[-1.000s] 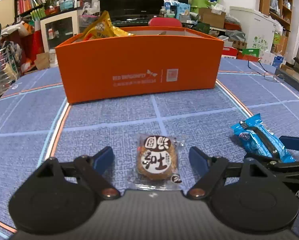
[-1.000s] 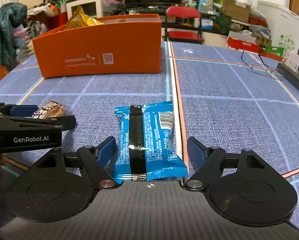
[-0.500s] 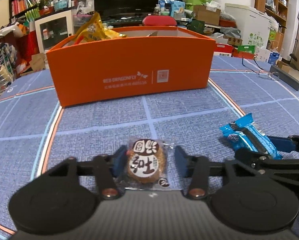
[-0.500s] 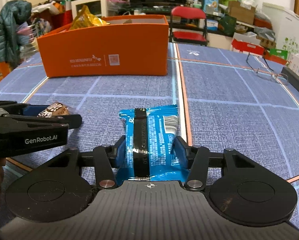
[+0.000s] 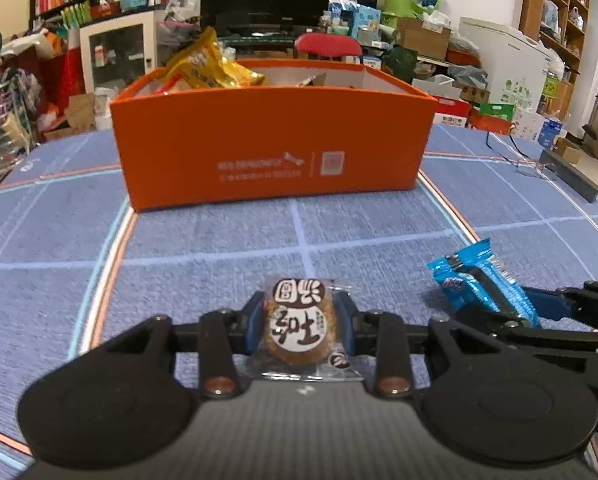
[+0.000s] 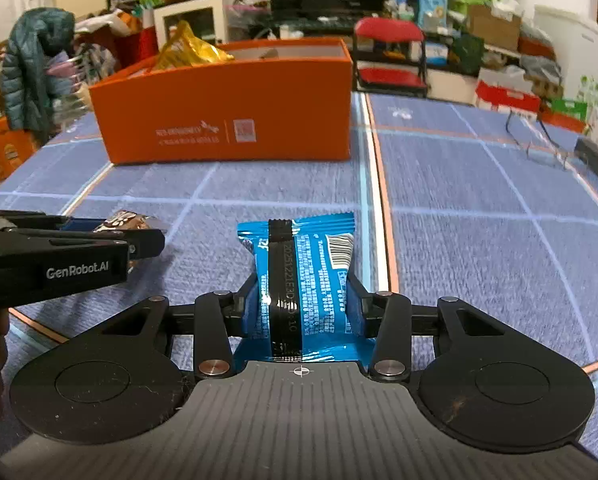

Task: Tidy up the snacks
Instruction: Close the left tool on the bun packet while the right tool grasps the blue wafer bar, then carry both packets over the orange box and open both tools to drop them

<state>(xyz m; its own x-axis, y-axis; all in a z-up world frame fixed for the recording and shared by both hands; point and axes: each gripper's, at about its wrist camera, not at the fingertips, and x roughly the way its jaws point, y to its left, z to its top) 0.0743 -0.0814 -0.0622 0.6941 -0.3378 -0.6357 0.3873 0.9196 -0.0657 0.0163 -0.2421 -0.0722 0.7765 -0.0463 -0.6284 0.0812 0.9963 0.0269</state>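
Observation:
My left gripper [image 5: 299, 322] is shut on a round brown cookie in a clear wrapper [image 5: 298, 330], held just above the blue mat. My right gripper [image 6: 302, 304] is shut on a blue snack packet [image 6: 303, 280], also lifted a little. In the left wrist view the blue packet [image 5: 483, 280] and the right gripper [image 5: 539, 312] sit to the right. In the right wrist view the left gripper [image 6: 111, 236] and the cookie [image 6: 123, 220] are at the left. An orange box [image 5: 275, 148] stands ahead with a yellow snack bag [image 5: 207, 68] inside; it also shows in the right wrist view [image 6: 227, 116].
The blue grid mat [image 5: 219, 240] covers the table. A pair of glasses [image 6: 535, 136] and a dark bar [image 6: 597, 164] lie at the far right. A red chair [image 6: 391, 56] and cluttered shelves stand behind the table.
Both grippers have gone from open to shut, the left on the cookie and the right on the blue packet. Both have lifted slightly and the orange box looks a little nearer.

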